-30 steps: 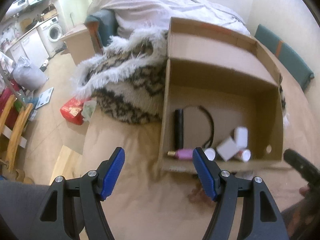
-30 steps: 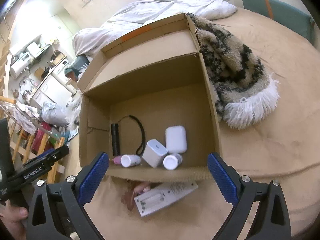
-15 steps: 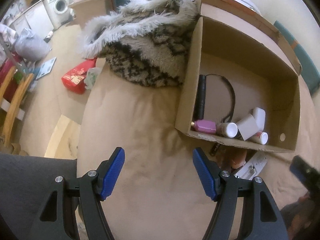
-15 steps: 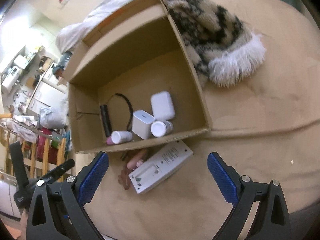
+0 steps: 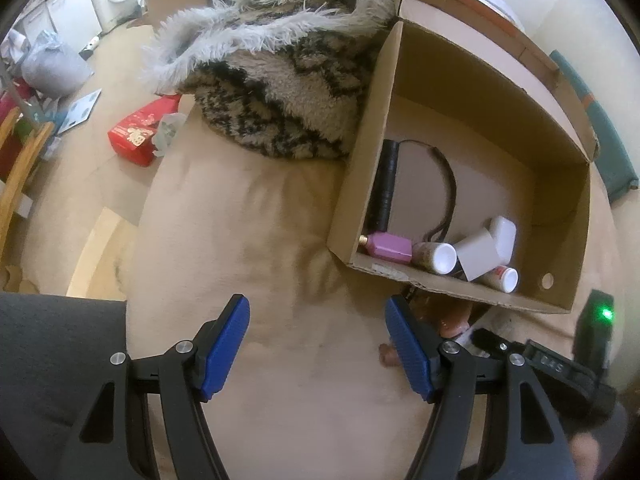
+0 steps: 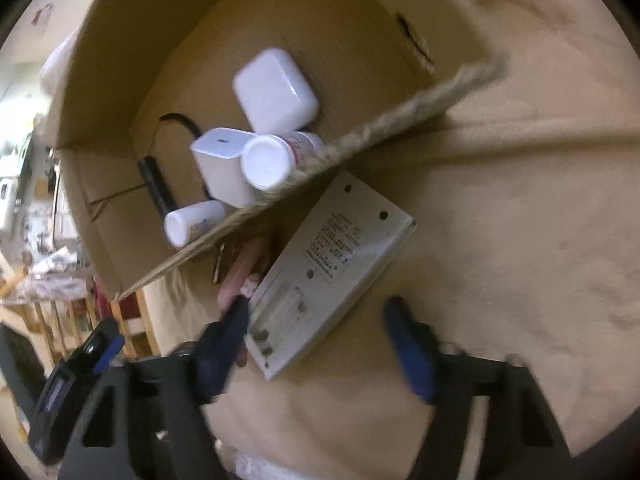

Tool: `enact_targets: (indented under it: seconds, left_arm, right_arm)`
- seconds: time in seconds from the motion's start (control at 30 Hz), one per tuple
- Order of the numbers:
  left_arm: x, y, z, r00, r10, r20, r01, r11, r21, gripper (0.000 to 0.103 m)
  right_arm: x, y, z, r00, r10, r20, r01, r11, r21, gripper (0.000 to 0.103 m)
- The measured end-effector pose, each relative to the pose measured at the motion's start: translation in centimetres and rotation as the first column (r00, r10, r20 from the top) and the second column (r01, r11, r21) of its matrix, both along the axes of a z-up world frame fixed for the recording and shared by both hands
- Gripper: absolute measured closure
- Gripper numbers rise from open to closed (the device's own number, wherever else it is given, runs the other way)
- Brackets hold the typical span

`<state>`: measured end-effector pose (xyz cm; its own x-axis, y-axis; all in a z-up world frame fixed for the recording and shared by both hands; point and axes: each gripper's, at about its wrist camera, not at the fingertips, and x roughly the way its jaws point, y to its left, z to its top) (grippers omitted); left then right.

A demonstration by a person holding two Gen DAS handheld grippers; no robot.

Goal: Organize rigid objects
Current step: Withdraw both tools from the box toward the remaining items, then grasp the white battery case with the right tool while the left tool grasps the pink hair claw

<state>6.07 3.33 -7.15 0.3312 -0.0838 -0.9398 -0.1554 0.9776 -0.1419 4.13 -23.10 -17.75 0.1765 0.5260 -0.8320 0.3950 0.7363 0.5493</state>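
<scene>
A tan bed cover (image 5: 280,240) is seen across most of both views, with a shaggy rug (image 5: 288,92) heaped in the upper middle of the left view. A cardboard box (image 5: 560,184) is set on the cover at the right of that view; in the right view it fills the upper left.

Much of the sorting appears done: inside the box are found a black torch (image 5: 386,184) with its cord, a white case (image 6: 276,88), a white charger (image 6: 222,164), a pink bottle (image 5: 390,247) and two white-capped bottles (image 6: 272,160), crowded against the near wall.

Left outside, judging by these views, are a flat white device (image 6: 332,272), lying face down just beside the box's near wall at the centre of the right view, and some pinkish items (image 6: 240,272) next to it that cannot be identified.

The right gripper (image 6: 320,344) is held wide apart around the device's near end, its left finger touching or nearly touching the edge; nothing is clamped yet. The left gripper (image 5: 318,350) is also spread, with nothing between its fingers, over bare cover at the bottom of its view.
</scene>
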Motion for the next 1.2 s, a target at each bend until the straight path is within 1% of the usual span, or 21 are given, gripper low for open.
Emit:
enact_targets:
  seconds: [0.07, 0.1, 0.13, 0.2, 0.27, 0.33, 0.4, 0.47, 0.53, 0.57, 0.6, 0.63, 0.7, 0.77, 0.87, 0.9, 1.0, 1.1, 1.13, 1.17, 1.2]
  left_arm:
    - [-0.1, 0.1, 0.0, 1.0, -0.002, -0.004, 0.002, 1.0, -0.007, 0.035]
    - [-0.1, 0.2, 0.0, 1.0, -0.002, -0.005, 0.002, 1.0, -0.01, 0.035]
    - [-0.2, 0.2, 0.0, 1.0, 0.0, -0.007, 0.0, 1.0, -0.015, 0.035]
    - [-0.2, 0.5, 0.0, 1.0, 0.006, -0.013, -0.007, 1.0, -0.03, 0.035]
    - [-0.2, 0.6, 0.0, 1.0, 0.015, -0.021, -0.017, 0.998, -0.055, 0.035]
    - [-0.3, 0.5, 0.0, 1.0, 0.018, -0.024, -0.02, 0.997, -0.07, 0.035]
    - [-0.3, 0.3, 0.3, 1.0, 0.013, -0.015, -0.014, 0.998, -0.056, 0.035]
    - [-0.4, 0.0, 0.5, 1.0, 0.005, -0.002, -0.005, 1.0, -0.015, 0.035]
    - [-0.3, 0.0, 0.4, 1.0, 0.002, -0.003, -0.002, 1.0, 0.0, 0.035]
    - [-0.3, 0.1, 0.3, 1.0, 0.003, -0.007, -0.003, 1.0, 0.003, 0.035]
    - [-0.3, 0.1, 0.1, 1.0, 0.003, -0.014, -0.003, 1.0, 0.01, 0.035]
    - [-0.2, 0.1, -0.2, 1.0, 0.003, -0.024, -0.002, 1.0, 0.022, 0.035]
    - [-0.2, 0.3, -0.8, 0.999, 0.003, -0.041, -0.001, 0.999, 0.042, 0.035]
    - [-0.2, 0.2, -1.3, 0.999, 0.001, -0.054, 0.002, 0.998, 0.061, 0.035]
    - [-0.2, -0.6, -2.1, 0.997, -0.032, -0.075, 0.038, 0.997, 0.071, 0.035]
    - [-0.1, -1.3, -2.6, 0.994, -0.063, -0.091, 0.069, 0.995, 0.072, 0.035]
    - [-0.3, -3.9, -4.4, 0.974, -0.175, -0.141, 0.188, 0.979, 0.083, 0.035]
    - [-0.6, -6.7, -6.0, 0.934, -0.299, -0.195, 0.319, 0.944, 0.079, 0.035]
    - [-0.7, -7.8, -6.4, 0.918, -0.343, -0.201, 0.364, 0.928, 0.078, 0.035]
    - [-0.8, -8.6, -6.6, 0.906, -0.372, -0.202, 0.396, 0.914, 0.092, 0.035]
    - [-0.7, -9.7, -7.0, 0.891, -0.405, -0.205, 0.433, 0.894, 0.115, 0.035]
  right_arm:
    - [-0.2, 0.0, -0.1, 0.999, -0.033, 0.018, 0.032, 0.999, 0.009, 0.056]
    - [-0.2, 0.2, 0.2, 0.999, -0.024, 0.028, 0.024, 1.0, -0.011, 0.067]
    - [-0.4, 0.3, 0.4, 0.999, -0.012, 0.029, 0.013, 0.999, -0.032, 0.07]
    - [-0.6, 0.2, 0.7, 0.999, 0.025, 0.024, -0.023, 0.998, -0.055, 0.071]
    - [-0.1, -0.1, 1.5, 0.997, 0.071, 0.007, -0.069, 0.991, -0.117, 0.072]
    - [0.2, -0.2, 2.0, 0.988, 0.154, -0.026, -0.156, 0.971, -0.182, 0.073]
    - [0.7, -0.3, 2.6, 0.971, 0.232, -0.048, -0.236, 0.929, -0.284, 0.073]
    - [0.8, -0.4, 2.6, 0.972, 0.223, -0.076, -0.235, 0.927, -0.293, 0.073]
    - [0.9, 0.4, 2.8, 0.97, 0.228, -0.078, -0.241, 0.909, -0.339, 0.066]
    - [1.0, 0.7, 2.7, 0.973, 0.214, -0.081, -0.229, 0.905, -0.358, 0.055]
    - [0.9, 0.8, 2.8, 0.98, 0.183, -0.081, -0.2, 0.91, -0.364, 0.048]
    - [0.9, 0.7, 2.7, 0.986, 0.151, -0.077, -0.169, 0.923, -0.345, 0.046]
    - [0.9, 0.4, 2.8, 0.993, 0.107, -0.054, -0.118, 0.952, -0.283, 0.035]
    - [0.9, 0.4, 3.5, 0.995, 0.087, -0.042, -0.095, 0.955, -0.281, 0.035]
    - [1.3, 0.6, 3.5, 0.997, 0.071, -0.033, -0.076, 0.971, -0.226, 0.026]
    - [1.6, 1.0, 3.2, 0.996, 0.078, -0.042, -0.085, 0.971, -0.224, 0.026]
    - [2.7, 2.3, 1.4, 0.988, 0.125, -0.086, -0.145, 0.95, -0.278, 0.026]
    - [3.1, 3.4, 1.1, 0.979, 0.189, -0.071, -0.202, 0.926, -0.319, 0.028]
    - [3.2, 3.8, 1.4, 0.975, 0.216, -0.058, -0.223, 0.916, -0.334, 0.036]
    - [3.1, 4.0, 1.7, 0.969, 0.241, -0.061, -0.247, 0.901, -0.357, 0.048]
    - [2.9, 4.1, 1.9, 0.965, 0.256, -0.053, -0.259, 0.904, -0.342, 0.051]
